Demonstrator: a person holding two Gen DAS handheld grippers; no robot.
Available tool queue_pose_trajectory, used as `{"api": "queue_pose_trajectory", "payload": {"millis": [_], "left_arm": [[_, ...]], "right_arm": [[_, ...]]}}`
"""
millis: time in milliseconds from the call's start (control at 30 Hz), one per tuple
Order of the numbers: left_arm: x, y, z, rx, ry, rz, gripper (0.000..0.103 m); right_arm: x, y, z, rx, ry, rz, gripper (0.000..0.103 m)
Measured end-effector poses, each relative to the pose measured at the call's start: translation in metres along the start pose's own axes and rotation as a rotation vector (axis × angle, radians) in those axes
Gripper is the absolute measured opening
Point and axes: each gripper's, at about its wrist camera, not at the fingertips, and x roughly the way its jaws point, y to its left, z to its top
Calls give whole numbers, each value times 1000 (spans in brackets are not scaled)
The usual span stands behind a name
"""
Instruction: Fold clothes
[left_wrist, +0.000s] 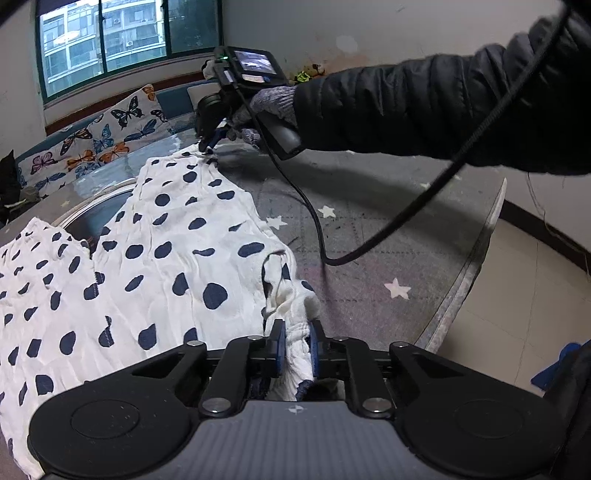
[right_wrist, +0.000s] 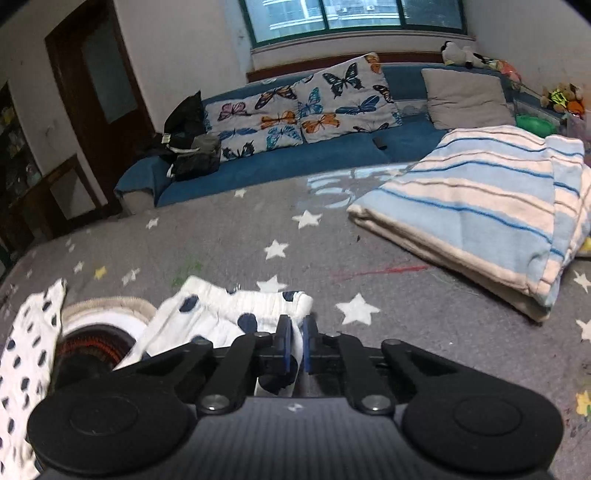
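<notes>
Grey star-print surface (right_wrist: 369, 258) stretches ahead of both jaws; white navy-spotted garment (left_wrist: 166, 258) spread across it, left of left jaws, running far toward right jaws. Striped folded blanket (right_wrist: 480, 214) ahead-right of right jaws. Left gripper (left_wrist: 297, 341) jaws nearly closed, pinching bunched garment edge. Right gripper (right_wrist: 297, 338) jaws narrow, clamping garment's elastic hem; gloved right hand (left_wrist: 266, 107) grips handle
</notes>
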Motion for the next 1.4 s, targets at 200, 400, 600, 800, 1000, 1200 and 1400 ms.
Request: {"api": "queue_pose_trajectory", "payload": {"millis": [200, 400, 600, 800, 1000, 1200, 1400], "left_arm": [[-15, 11, 3, -48, -41, 2, 12], [-40, 28, -1, -126, -100, 16, 11], [-69, 50, -13, -274, -167, 19, 10], [-97, 72, -32, -418, -238, 46, 10], [-126, 93, -57, -536, -281, 91, 10], [-146, 104, -87, -643, -294, 129, 10], [-153, 109, -113, -733, -278, 160, 10]], "right_arm": [[-14, 6, 13, 11, -26, -26, 4], [-32, 23, 31, 7, -57, -18, 4], [-47, 63, 55, -29, -96, -1, 4], [-41, 129, 72, -88, -106, 19, 3], [-19, 216, 78, -163, -99, 73, 3], [17, 304, 67, -242, -64, 135, 3], [60, 374, 37, -278, 7, 178, 3]]}}
